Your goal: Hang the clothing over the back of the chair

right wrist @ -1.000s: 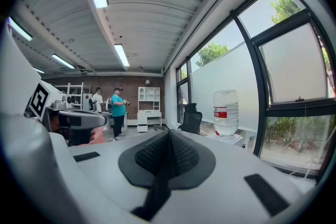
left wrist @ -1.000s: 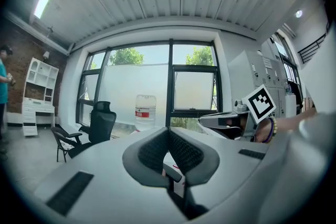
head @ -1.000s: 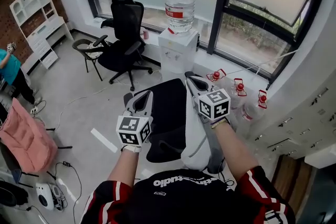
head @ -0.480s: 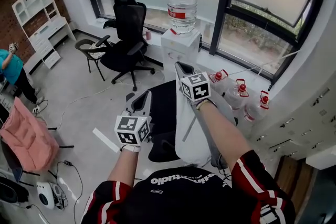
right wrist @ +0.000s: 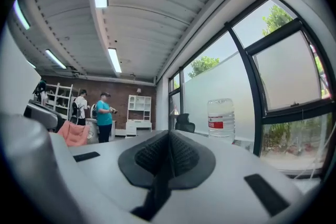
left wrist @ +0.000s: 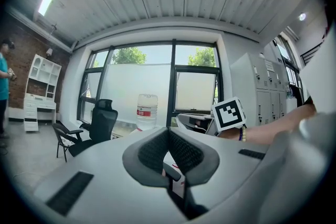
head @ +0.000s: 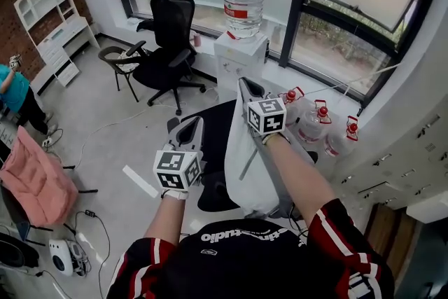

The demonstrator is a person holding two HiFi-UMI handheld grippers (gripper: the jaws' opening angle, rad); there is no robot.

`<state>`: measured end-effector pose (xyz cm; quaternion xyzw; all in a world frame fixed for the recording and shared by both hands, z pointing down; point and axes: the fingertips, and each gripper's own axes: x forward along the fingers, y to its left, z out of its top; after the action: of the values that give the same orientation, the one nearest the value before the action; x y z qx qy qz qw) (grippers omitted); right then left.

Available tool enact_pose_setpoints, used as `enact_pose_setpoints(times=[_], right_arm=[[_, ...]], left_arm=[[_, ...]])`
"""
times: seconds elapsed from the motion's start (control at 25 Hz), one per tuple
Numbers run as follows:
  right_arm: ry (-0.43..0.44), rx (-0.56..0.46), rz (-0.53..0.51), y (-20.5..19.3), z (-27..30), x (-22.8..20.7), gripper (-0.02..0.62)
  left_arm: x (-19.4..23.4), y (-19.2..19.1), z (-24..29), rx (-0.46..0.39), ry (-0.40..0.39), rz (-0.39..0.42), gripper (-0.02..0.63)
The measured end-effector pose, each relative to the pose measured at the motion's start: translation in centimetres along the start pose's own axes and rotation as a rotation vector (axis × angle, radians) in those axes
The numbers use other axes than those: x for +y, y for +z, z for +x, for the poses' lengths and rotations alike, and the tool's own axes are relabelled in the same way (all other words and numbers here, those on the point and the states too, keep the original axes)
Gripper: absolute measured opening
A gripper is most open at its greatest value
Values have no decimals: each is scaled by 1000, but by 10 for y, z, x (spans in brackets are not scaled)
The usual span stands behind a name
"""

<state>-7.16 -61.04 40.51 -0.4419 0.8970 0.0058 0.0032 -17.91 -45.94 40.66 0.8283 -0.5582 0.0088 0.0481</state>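
Above the right edge of the black chair (head: 212,133), the right gripper (head: 245,86) has its jaws pressed together on the top of the white clothing (head: 246,168), which hangs down along the chair's back. Near the chair's left edge, the left gripper (head: 190,124) is closed too, pads meeting at the tips with nothing between them, apart from the clothing.
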Motion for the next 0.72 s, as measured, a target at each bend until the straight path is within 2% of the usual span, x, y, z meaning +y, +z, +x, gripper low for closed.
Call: enact_pose_setpoints(times=[0.24,0.72], right_arm=[[3,71,65,-12,-18,-10,20],[75,180,67,4,-85,3,21]], left_arm=[[-9,-5,5,9,-28,-12,23],[-26,-9,4,14,-70,-25,23]])
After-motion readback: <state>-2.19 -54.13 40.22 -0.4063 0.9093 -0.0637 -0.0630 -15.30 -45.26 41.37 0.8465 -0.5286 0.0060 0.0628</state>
